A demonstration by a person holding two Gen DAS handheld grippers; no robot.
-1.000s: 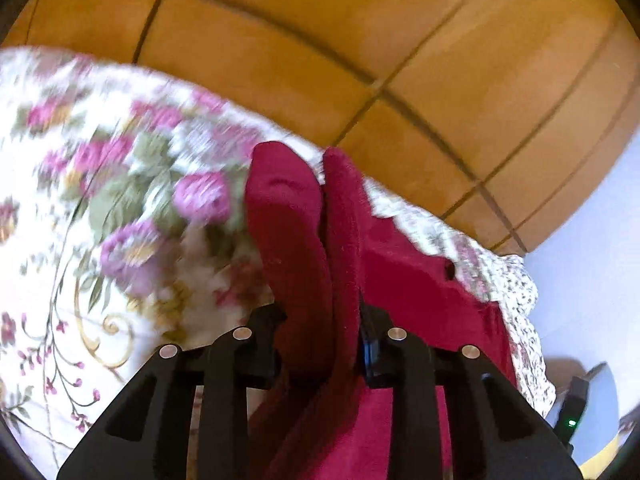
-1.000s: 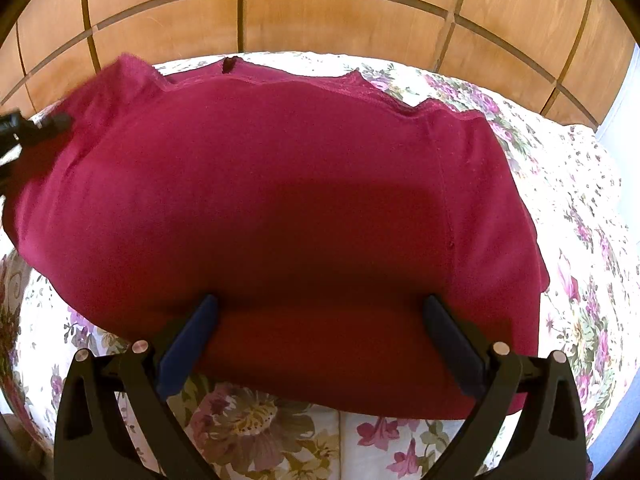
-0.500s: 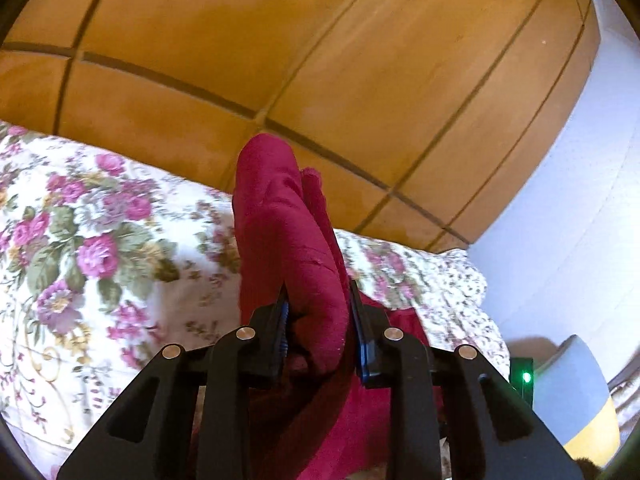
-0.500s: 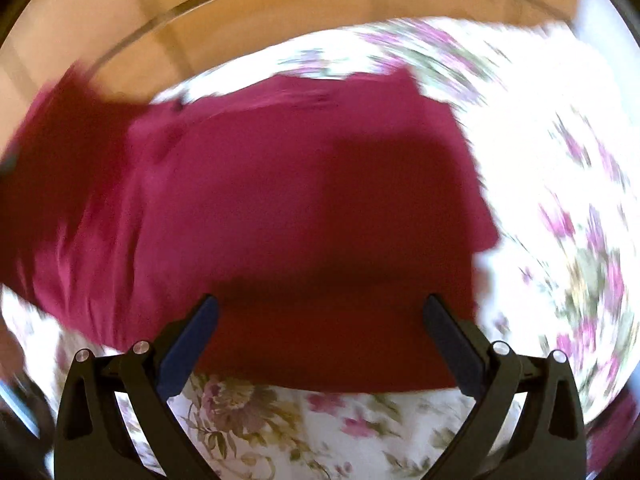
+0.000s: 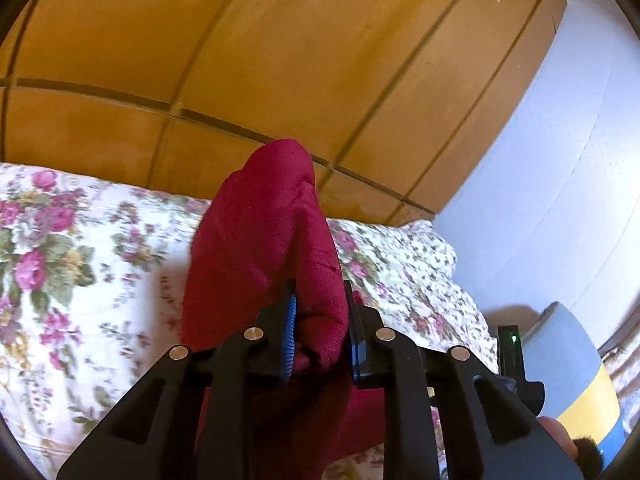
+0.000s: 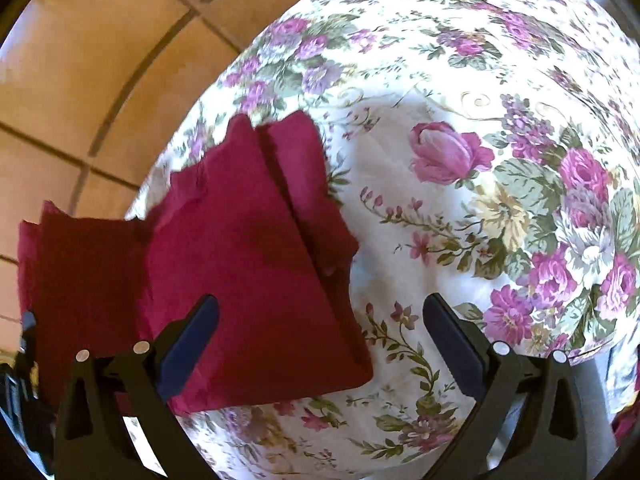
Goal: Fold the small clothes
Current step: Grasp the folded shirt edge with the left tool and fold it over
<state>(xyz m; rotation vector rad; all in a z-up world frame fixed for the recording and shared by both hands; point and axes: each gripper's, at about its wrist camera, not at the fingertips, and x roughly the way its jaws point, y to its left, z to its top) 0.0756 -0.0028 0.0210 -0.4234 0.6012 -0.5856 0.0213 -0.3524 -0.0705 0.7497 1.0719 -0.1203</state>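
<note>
A dark red garment (image 5: pixel 260 232) bunches up between the jaws of my left gripper (image 5: pixel 320 312). The jaws are closing, and the blue pads (image 5: pixel 290 332) press on the cloth, which is lifted above the floral bedspread (image 5: pixel 80 280). In the right wrist view the rest of the red garment (image 6: pixel 248 272) lies folded on the bedspread (image 6: pixel 480 200) and rises toward the left edge. My right gripper (image 6: pixel 320 308) stands wide open just above it. Its left finger is over the cloth, its right finger over bare bedspread, and nothing is gripped.
A wooden panelled headboard (image 5: pixel 280 60) stands behind the bed. At the right are a white wall (image 5: pixel 560 160), a blue and yellow object (image 5: pixel 572 380) and a black device with a green light (image 5: pixel 512 340). The wooden panels (image 6: pixel 80 80) fill the upper left of the right wrist view.
My left gripper has risen with the red cloth in its jaws, so more headboard shows. The right gripper stayed open and rolled; the garment now lies to its left.
</note>
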